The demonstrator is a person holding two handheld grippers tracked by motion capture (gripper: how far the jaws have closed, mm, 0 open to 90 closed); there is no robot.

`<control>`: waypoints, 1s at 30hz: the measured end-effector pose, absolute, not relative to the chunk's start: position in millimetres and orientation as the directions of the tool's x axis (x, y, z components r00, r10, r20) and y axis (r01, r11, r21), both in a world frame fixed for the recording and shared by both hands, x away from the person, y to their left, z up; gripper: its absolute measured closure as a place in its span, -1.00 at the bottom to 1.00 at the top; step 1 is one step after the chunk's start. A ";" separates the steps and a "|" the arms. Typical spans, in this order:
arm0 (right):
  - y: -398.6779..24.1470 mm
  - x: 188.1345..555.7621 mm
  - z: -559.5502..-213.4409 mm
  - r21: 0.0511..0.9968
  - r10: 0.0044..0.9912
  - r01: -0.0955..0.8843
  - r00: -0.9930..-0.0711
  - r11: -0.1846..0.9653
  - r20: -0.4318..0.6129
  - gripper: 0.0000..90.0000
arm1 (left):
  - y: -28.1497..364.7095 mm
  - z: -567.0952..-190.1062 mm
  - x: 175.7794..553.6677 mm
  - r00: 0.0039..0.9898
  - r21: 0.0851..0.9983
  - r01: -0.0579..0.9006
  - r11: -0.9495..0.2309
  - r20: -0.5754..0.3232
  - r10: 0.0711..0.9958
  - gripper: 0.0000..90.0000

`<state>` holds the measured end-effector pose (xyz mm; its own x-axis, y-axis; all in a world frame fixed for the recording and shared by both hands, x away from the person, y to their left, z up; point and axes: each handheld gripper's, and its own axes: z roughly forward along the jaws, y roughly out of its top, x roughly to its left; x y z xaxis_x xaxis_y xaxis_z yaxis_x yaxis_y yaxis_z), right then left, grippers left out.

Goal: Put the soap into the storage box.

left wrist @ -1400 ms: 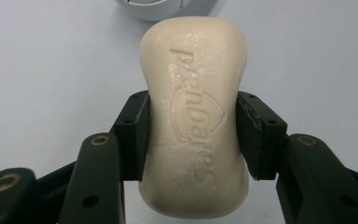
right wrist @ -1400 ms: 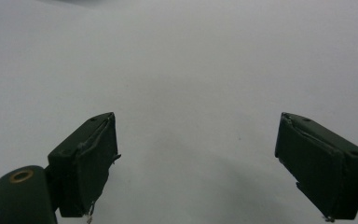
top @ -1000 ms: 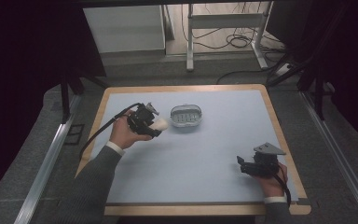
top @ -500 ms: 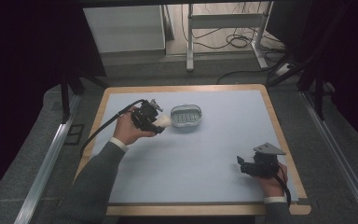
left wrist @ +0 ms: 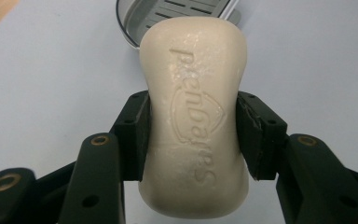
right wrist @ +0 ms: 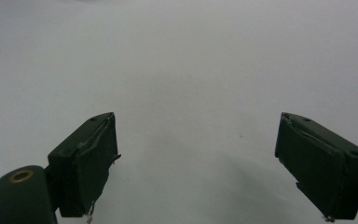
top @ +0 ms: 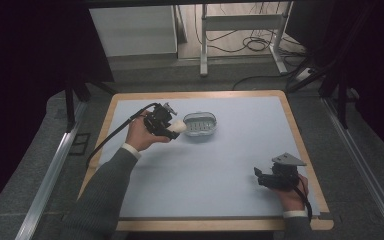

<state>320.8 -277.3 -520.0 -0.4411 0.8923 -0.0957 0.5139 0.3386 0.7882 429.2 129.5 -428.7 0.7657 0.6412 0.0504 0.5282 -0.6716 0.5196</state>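
The left tongs pinch a cream-coloured, waisted bar of soap across its narrow middle; the black pads press flat against both sides. The soap surface is smooth and slightly glossy, with fine droplets or specks, and carries embossed lettering inside a shield outline. In the high view the soap sits left of centre in the frame, held above the table, its free end just beside the left rim of the grey oval soap dish. The dish has a raised rim and a slotted inner tray; in the left gripper view its slotted floor appears at the top of the frame, beyond the far end of the soap.

The right tongs are spread wide with nothing between them. The pads are matte black, rectangular, with worn, frayed edges. In the high view the right tongs lie at the lower right of the frame, held by the right hand low over the table.

The table has a matte pale blue top bordered by a light wooden edge.
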 end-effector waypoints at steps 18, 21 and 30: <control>-279.1 320.8 -520.7 0.784 0.894 0.520 -0.438 0.341 -0.098 -0.72 | 96.5 -417.9 454.4 0.803 0.512 0.485 -0.709 0.061 0.593 0.10; -279.4 320.9 -520.8 0.785 0.894 0.519 -0.437 0.339 -0.097 -0.72 | 93.4 -417.4 457.7 0.796 0.505 0.482 -0.716 0.088 0.599 0.10; -280.7 321.3 -521.2 0.785 0.894 0.519 -0.437 0.339 -0.097 -0.72 | 83.6 -408.6 473.8 0.803 0.496 0.470 -0.730 0.103 0.588 0.10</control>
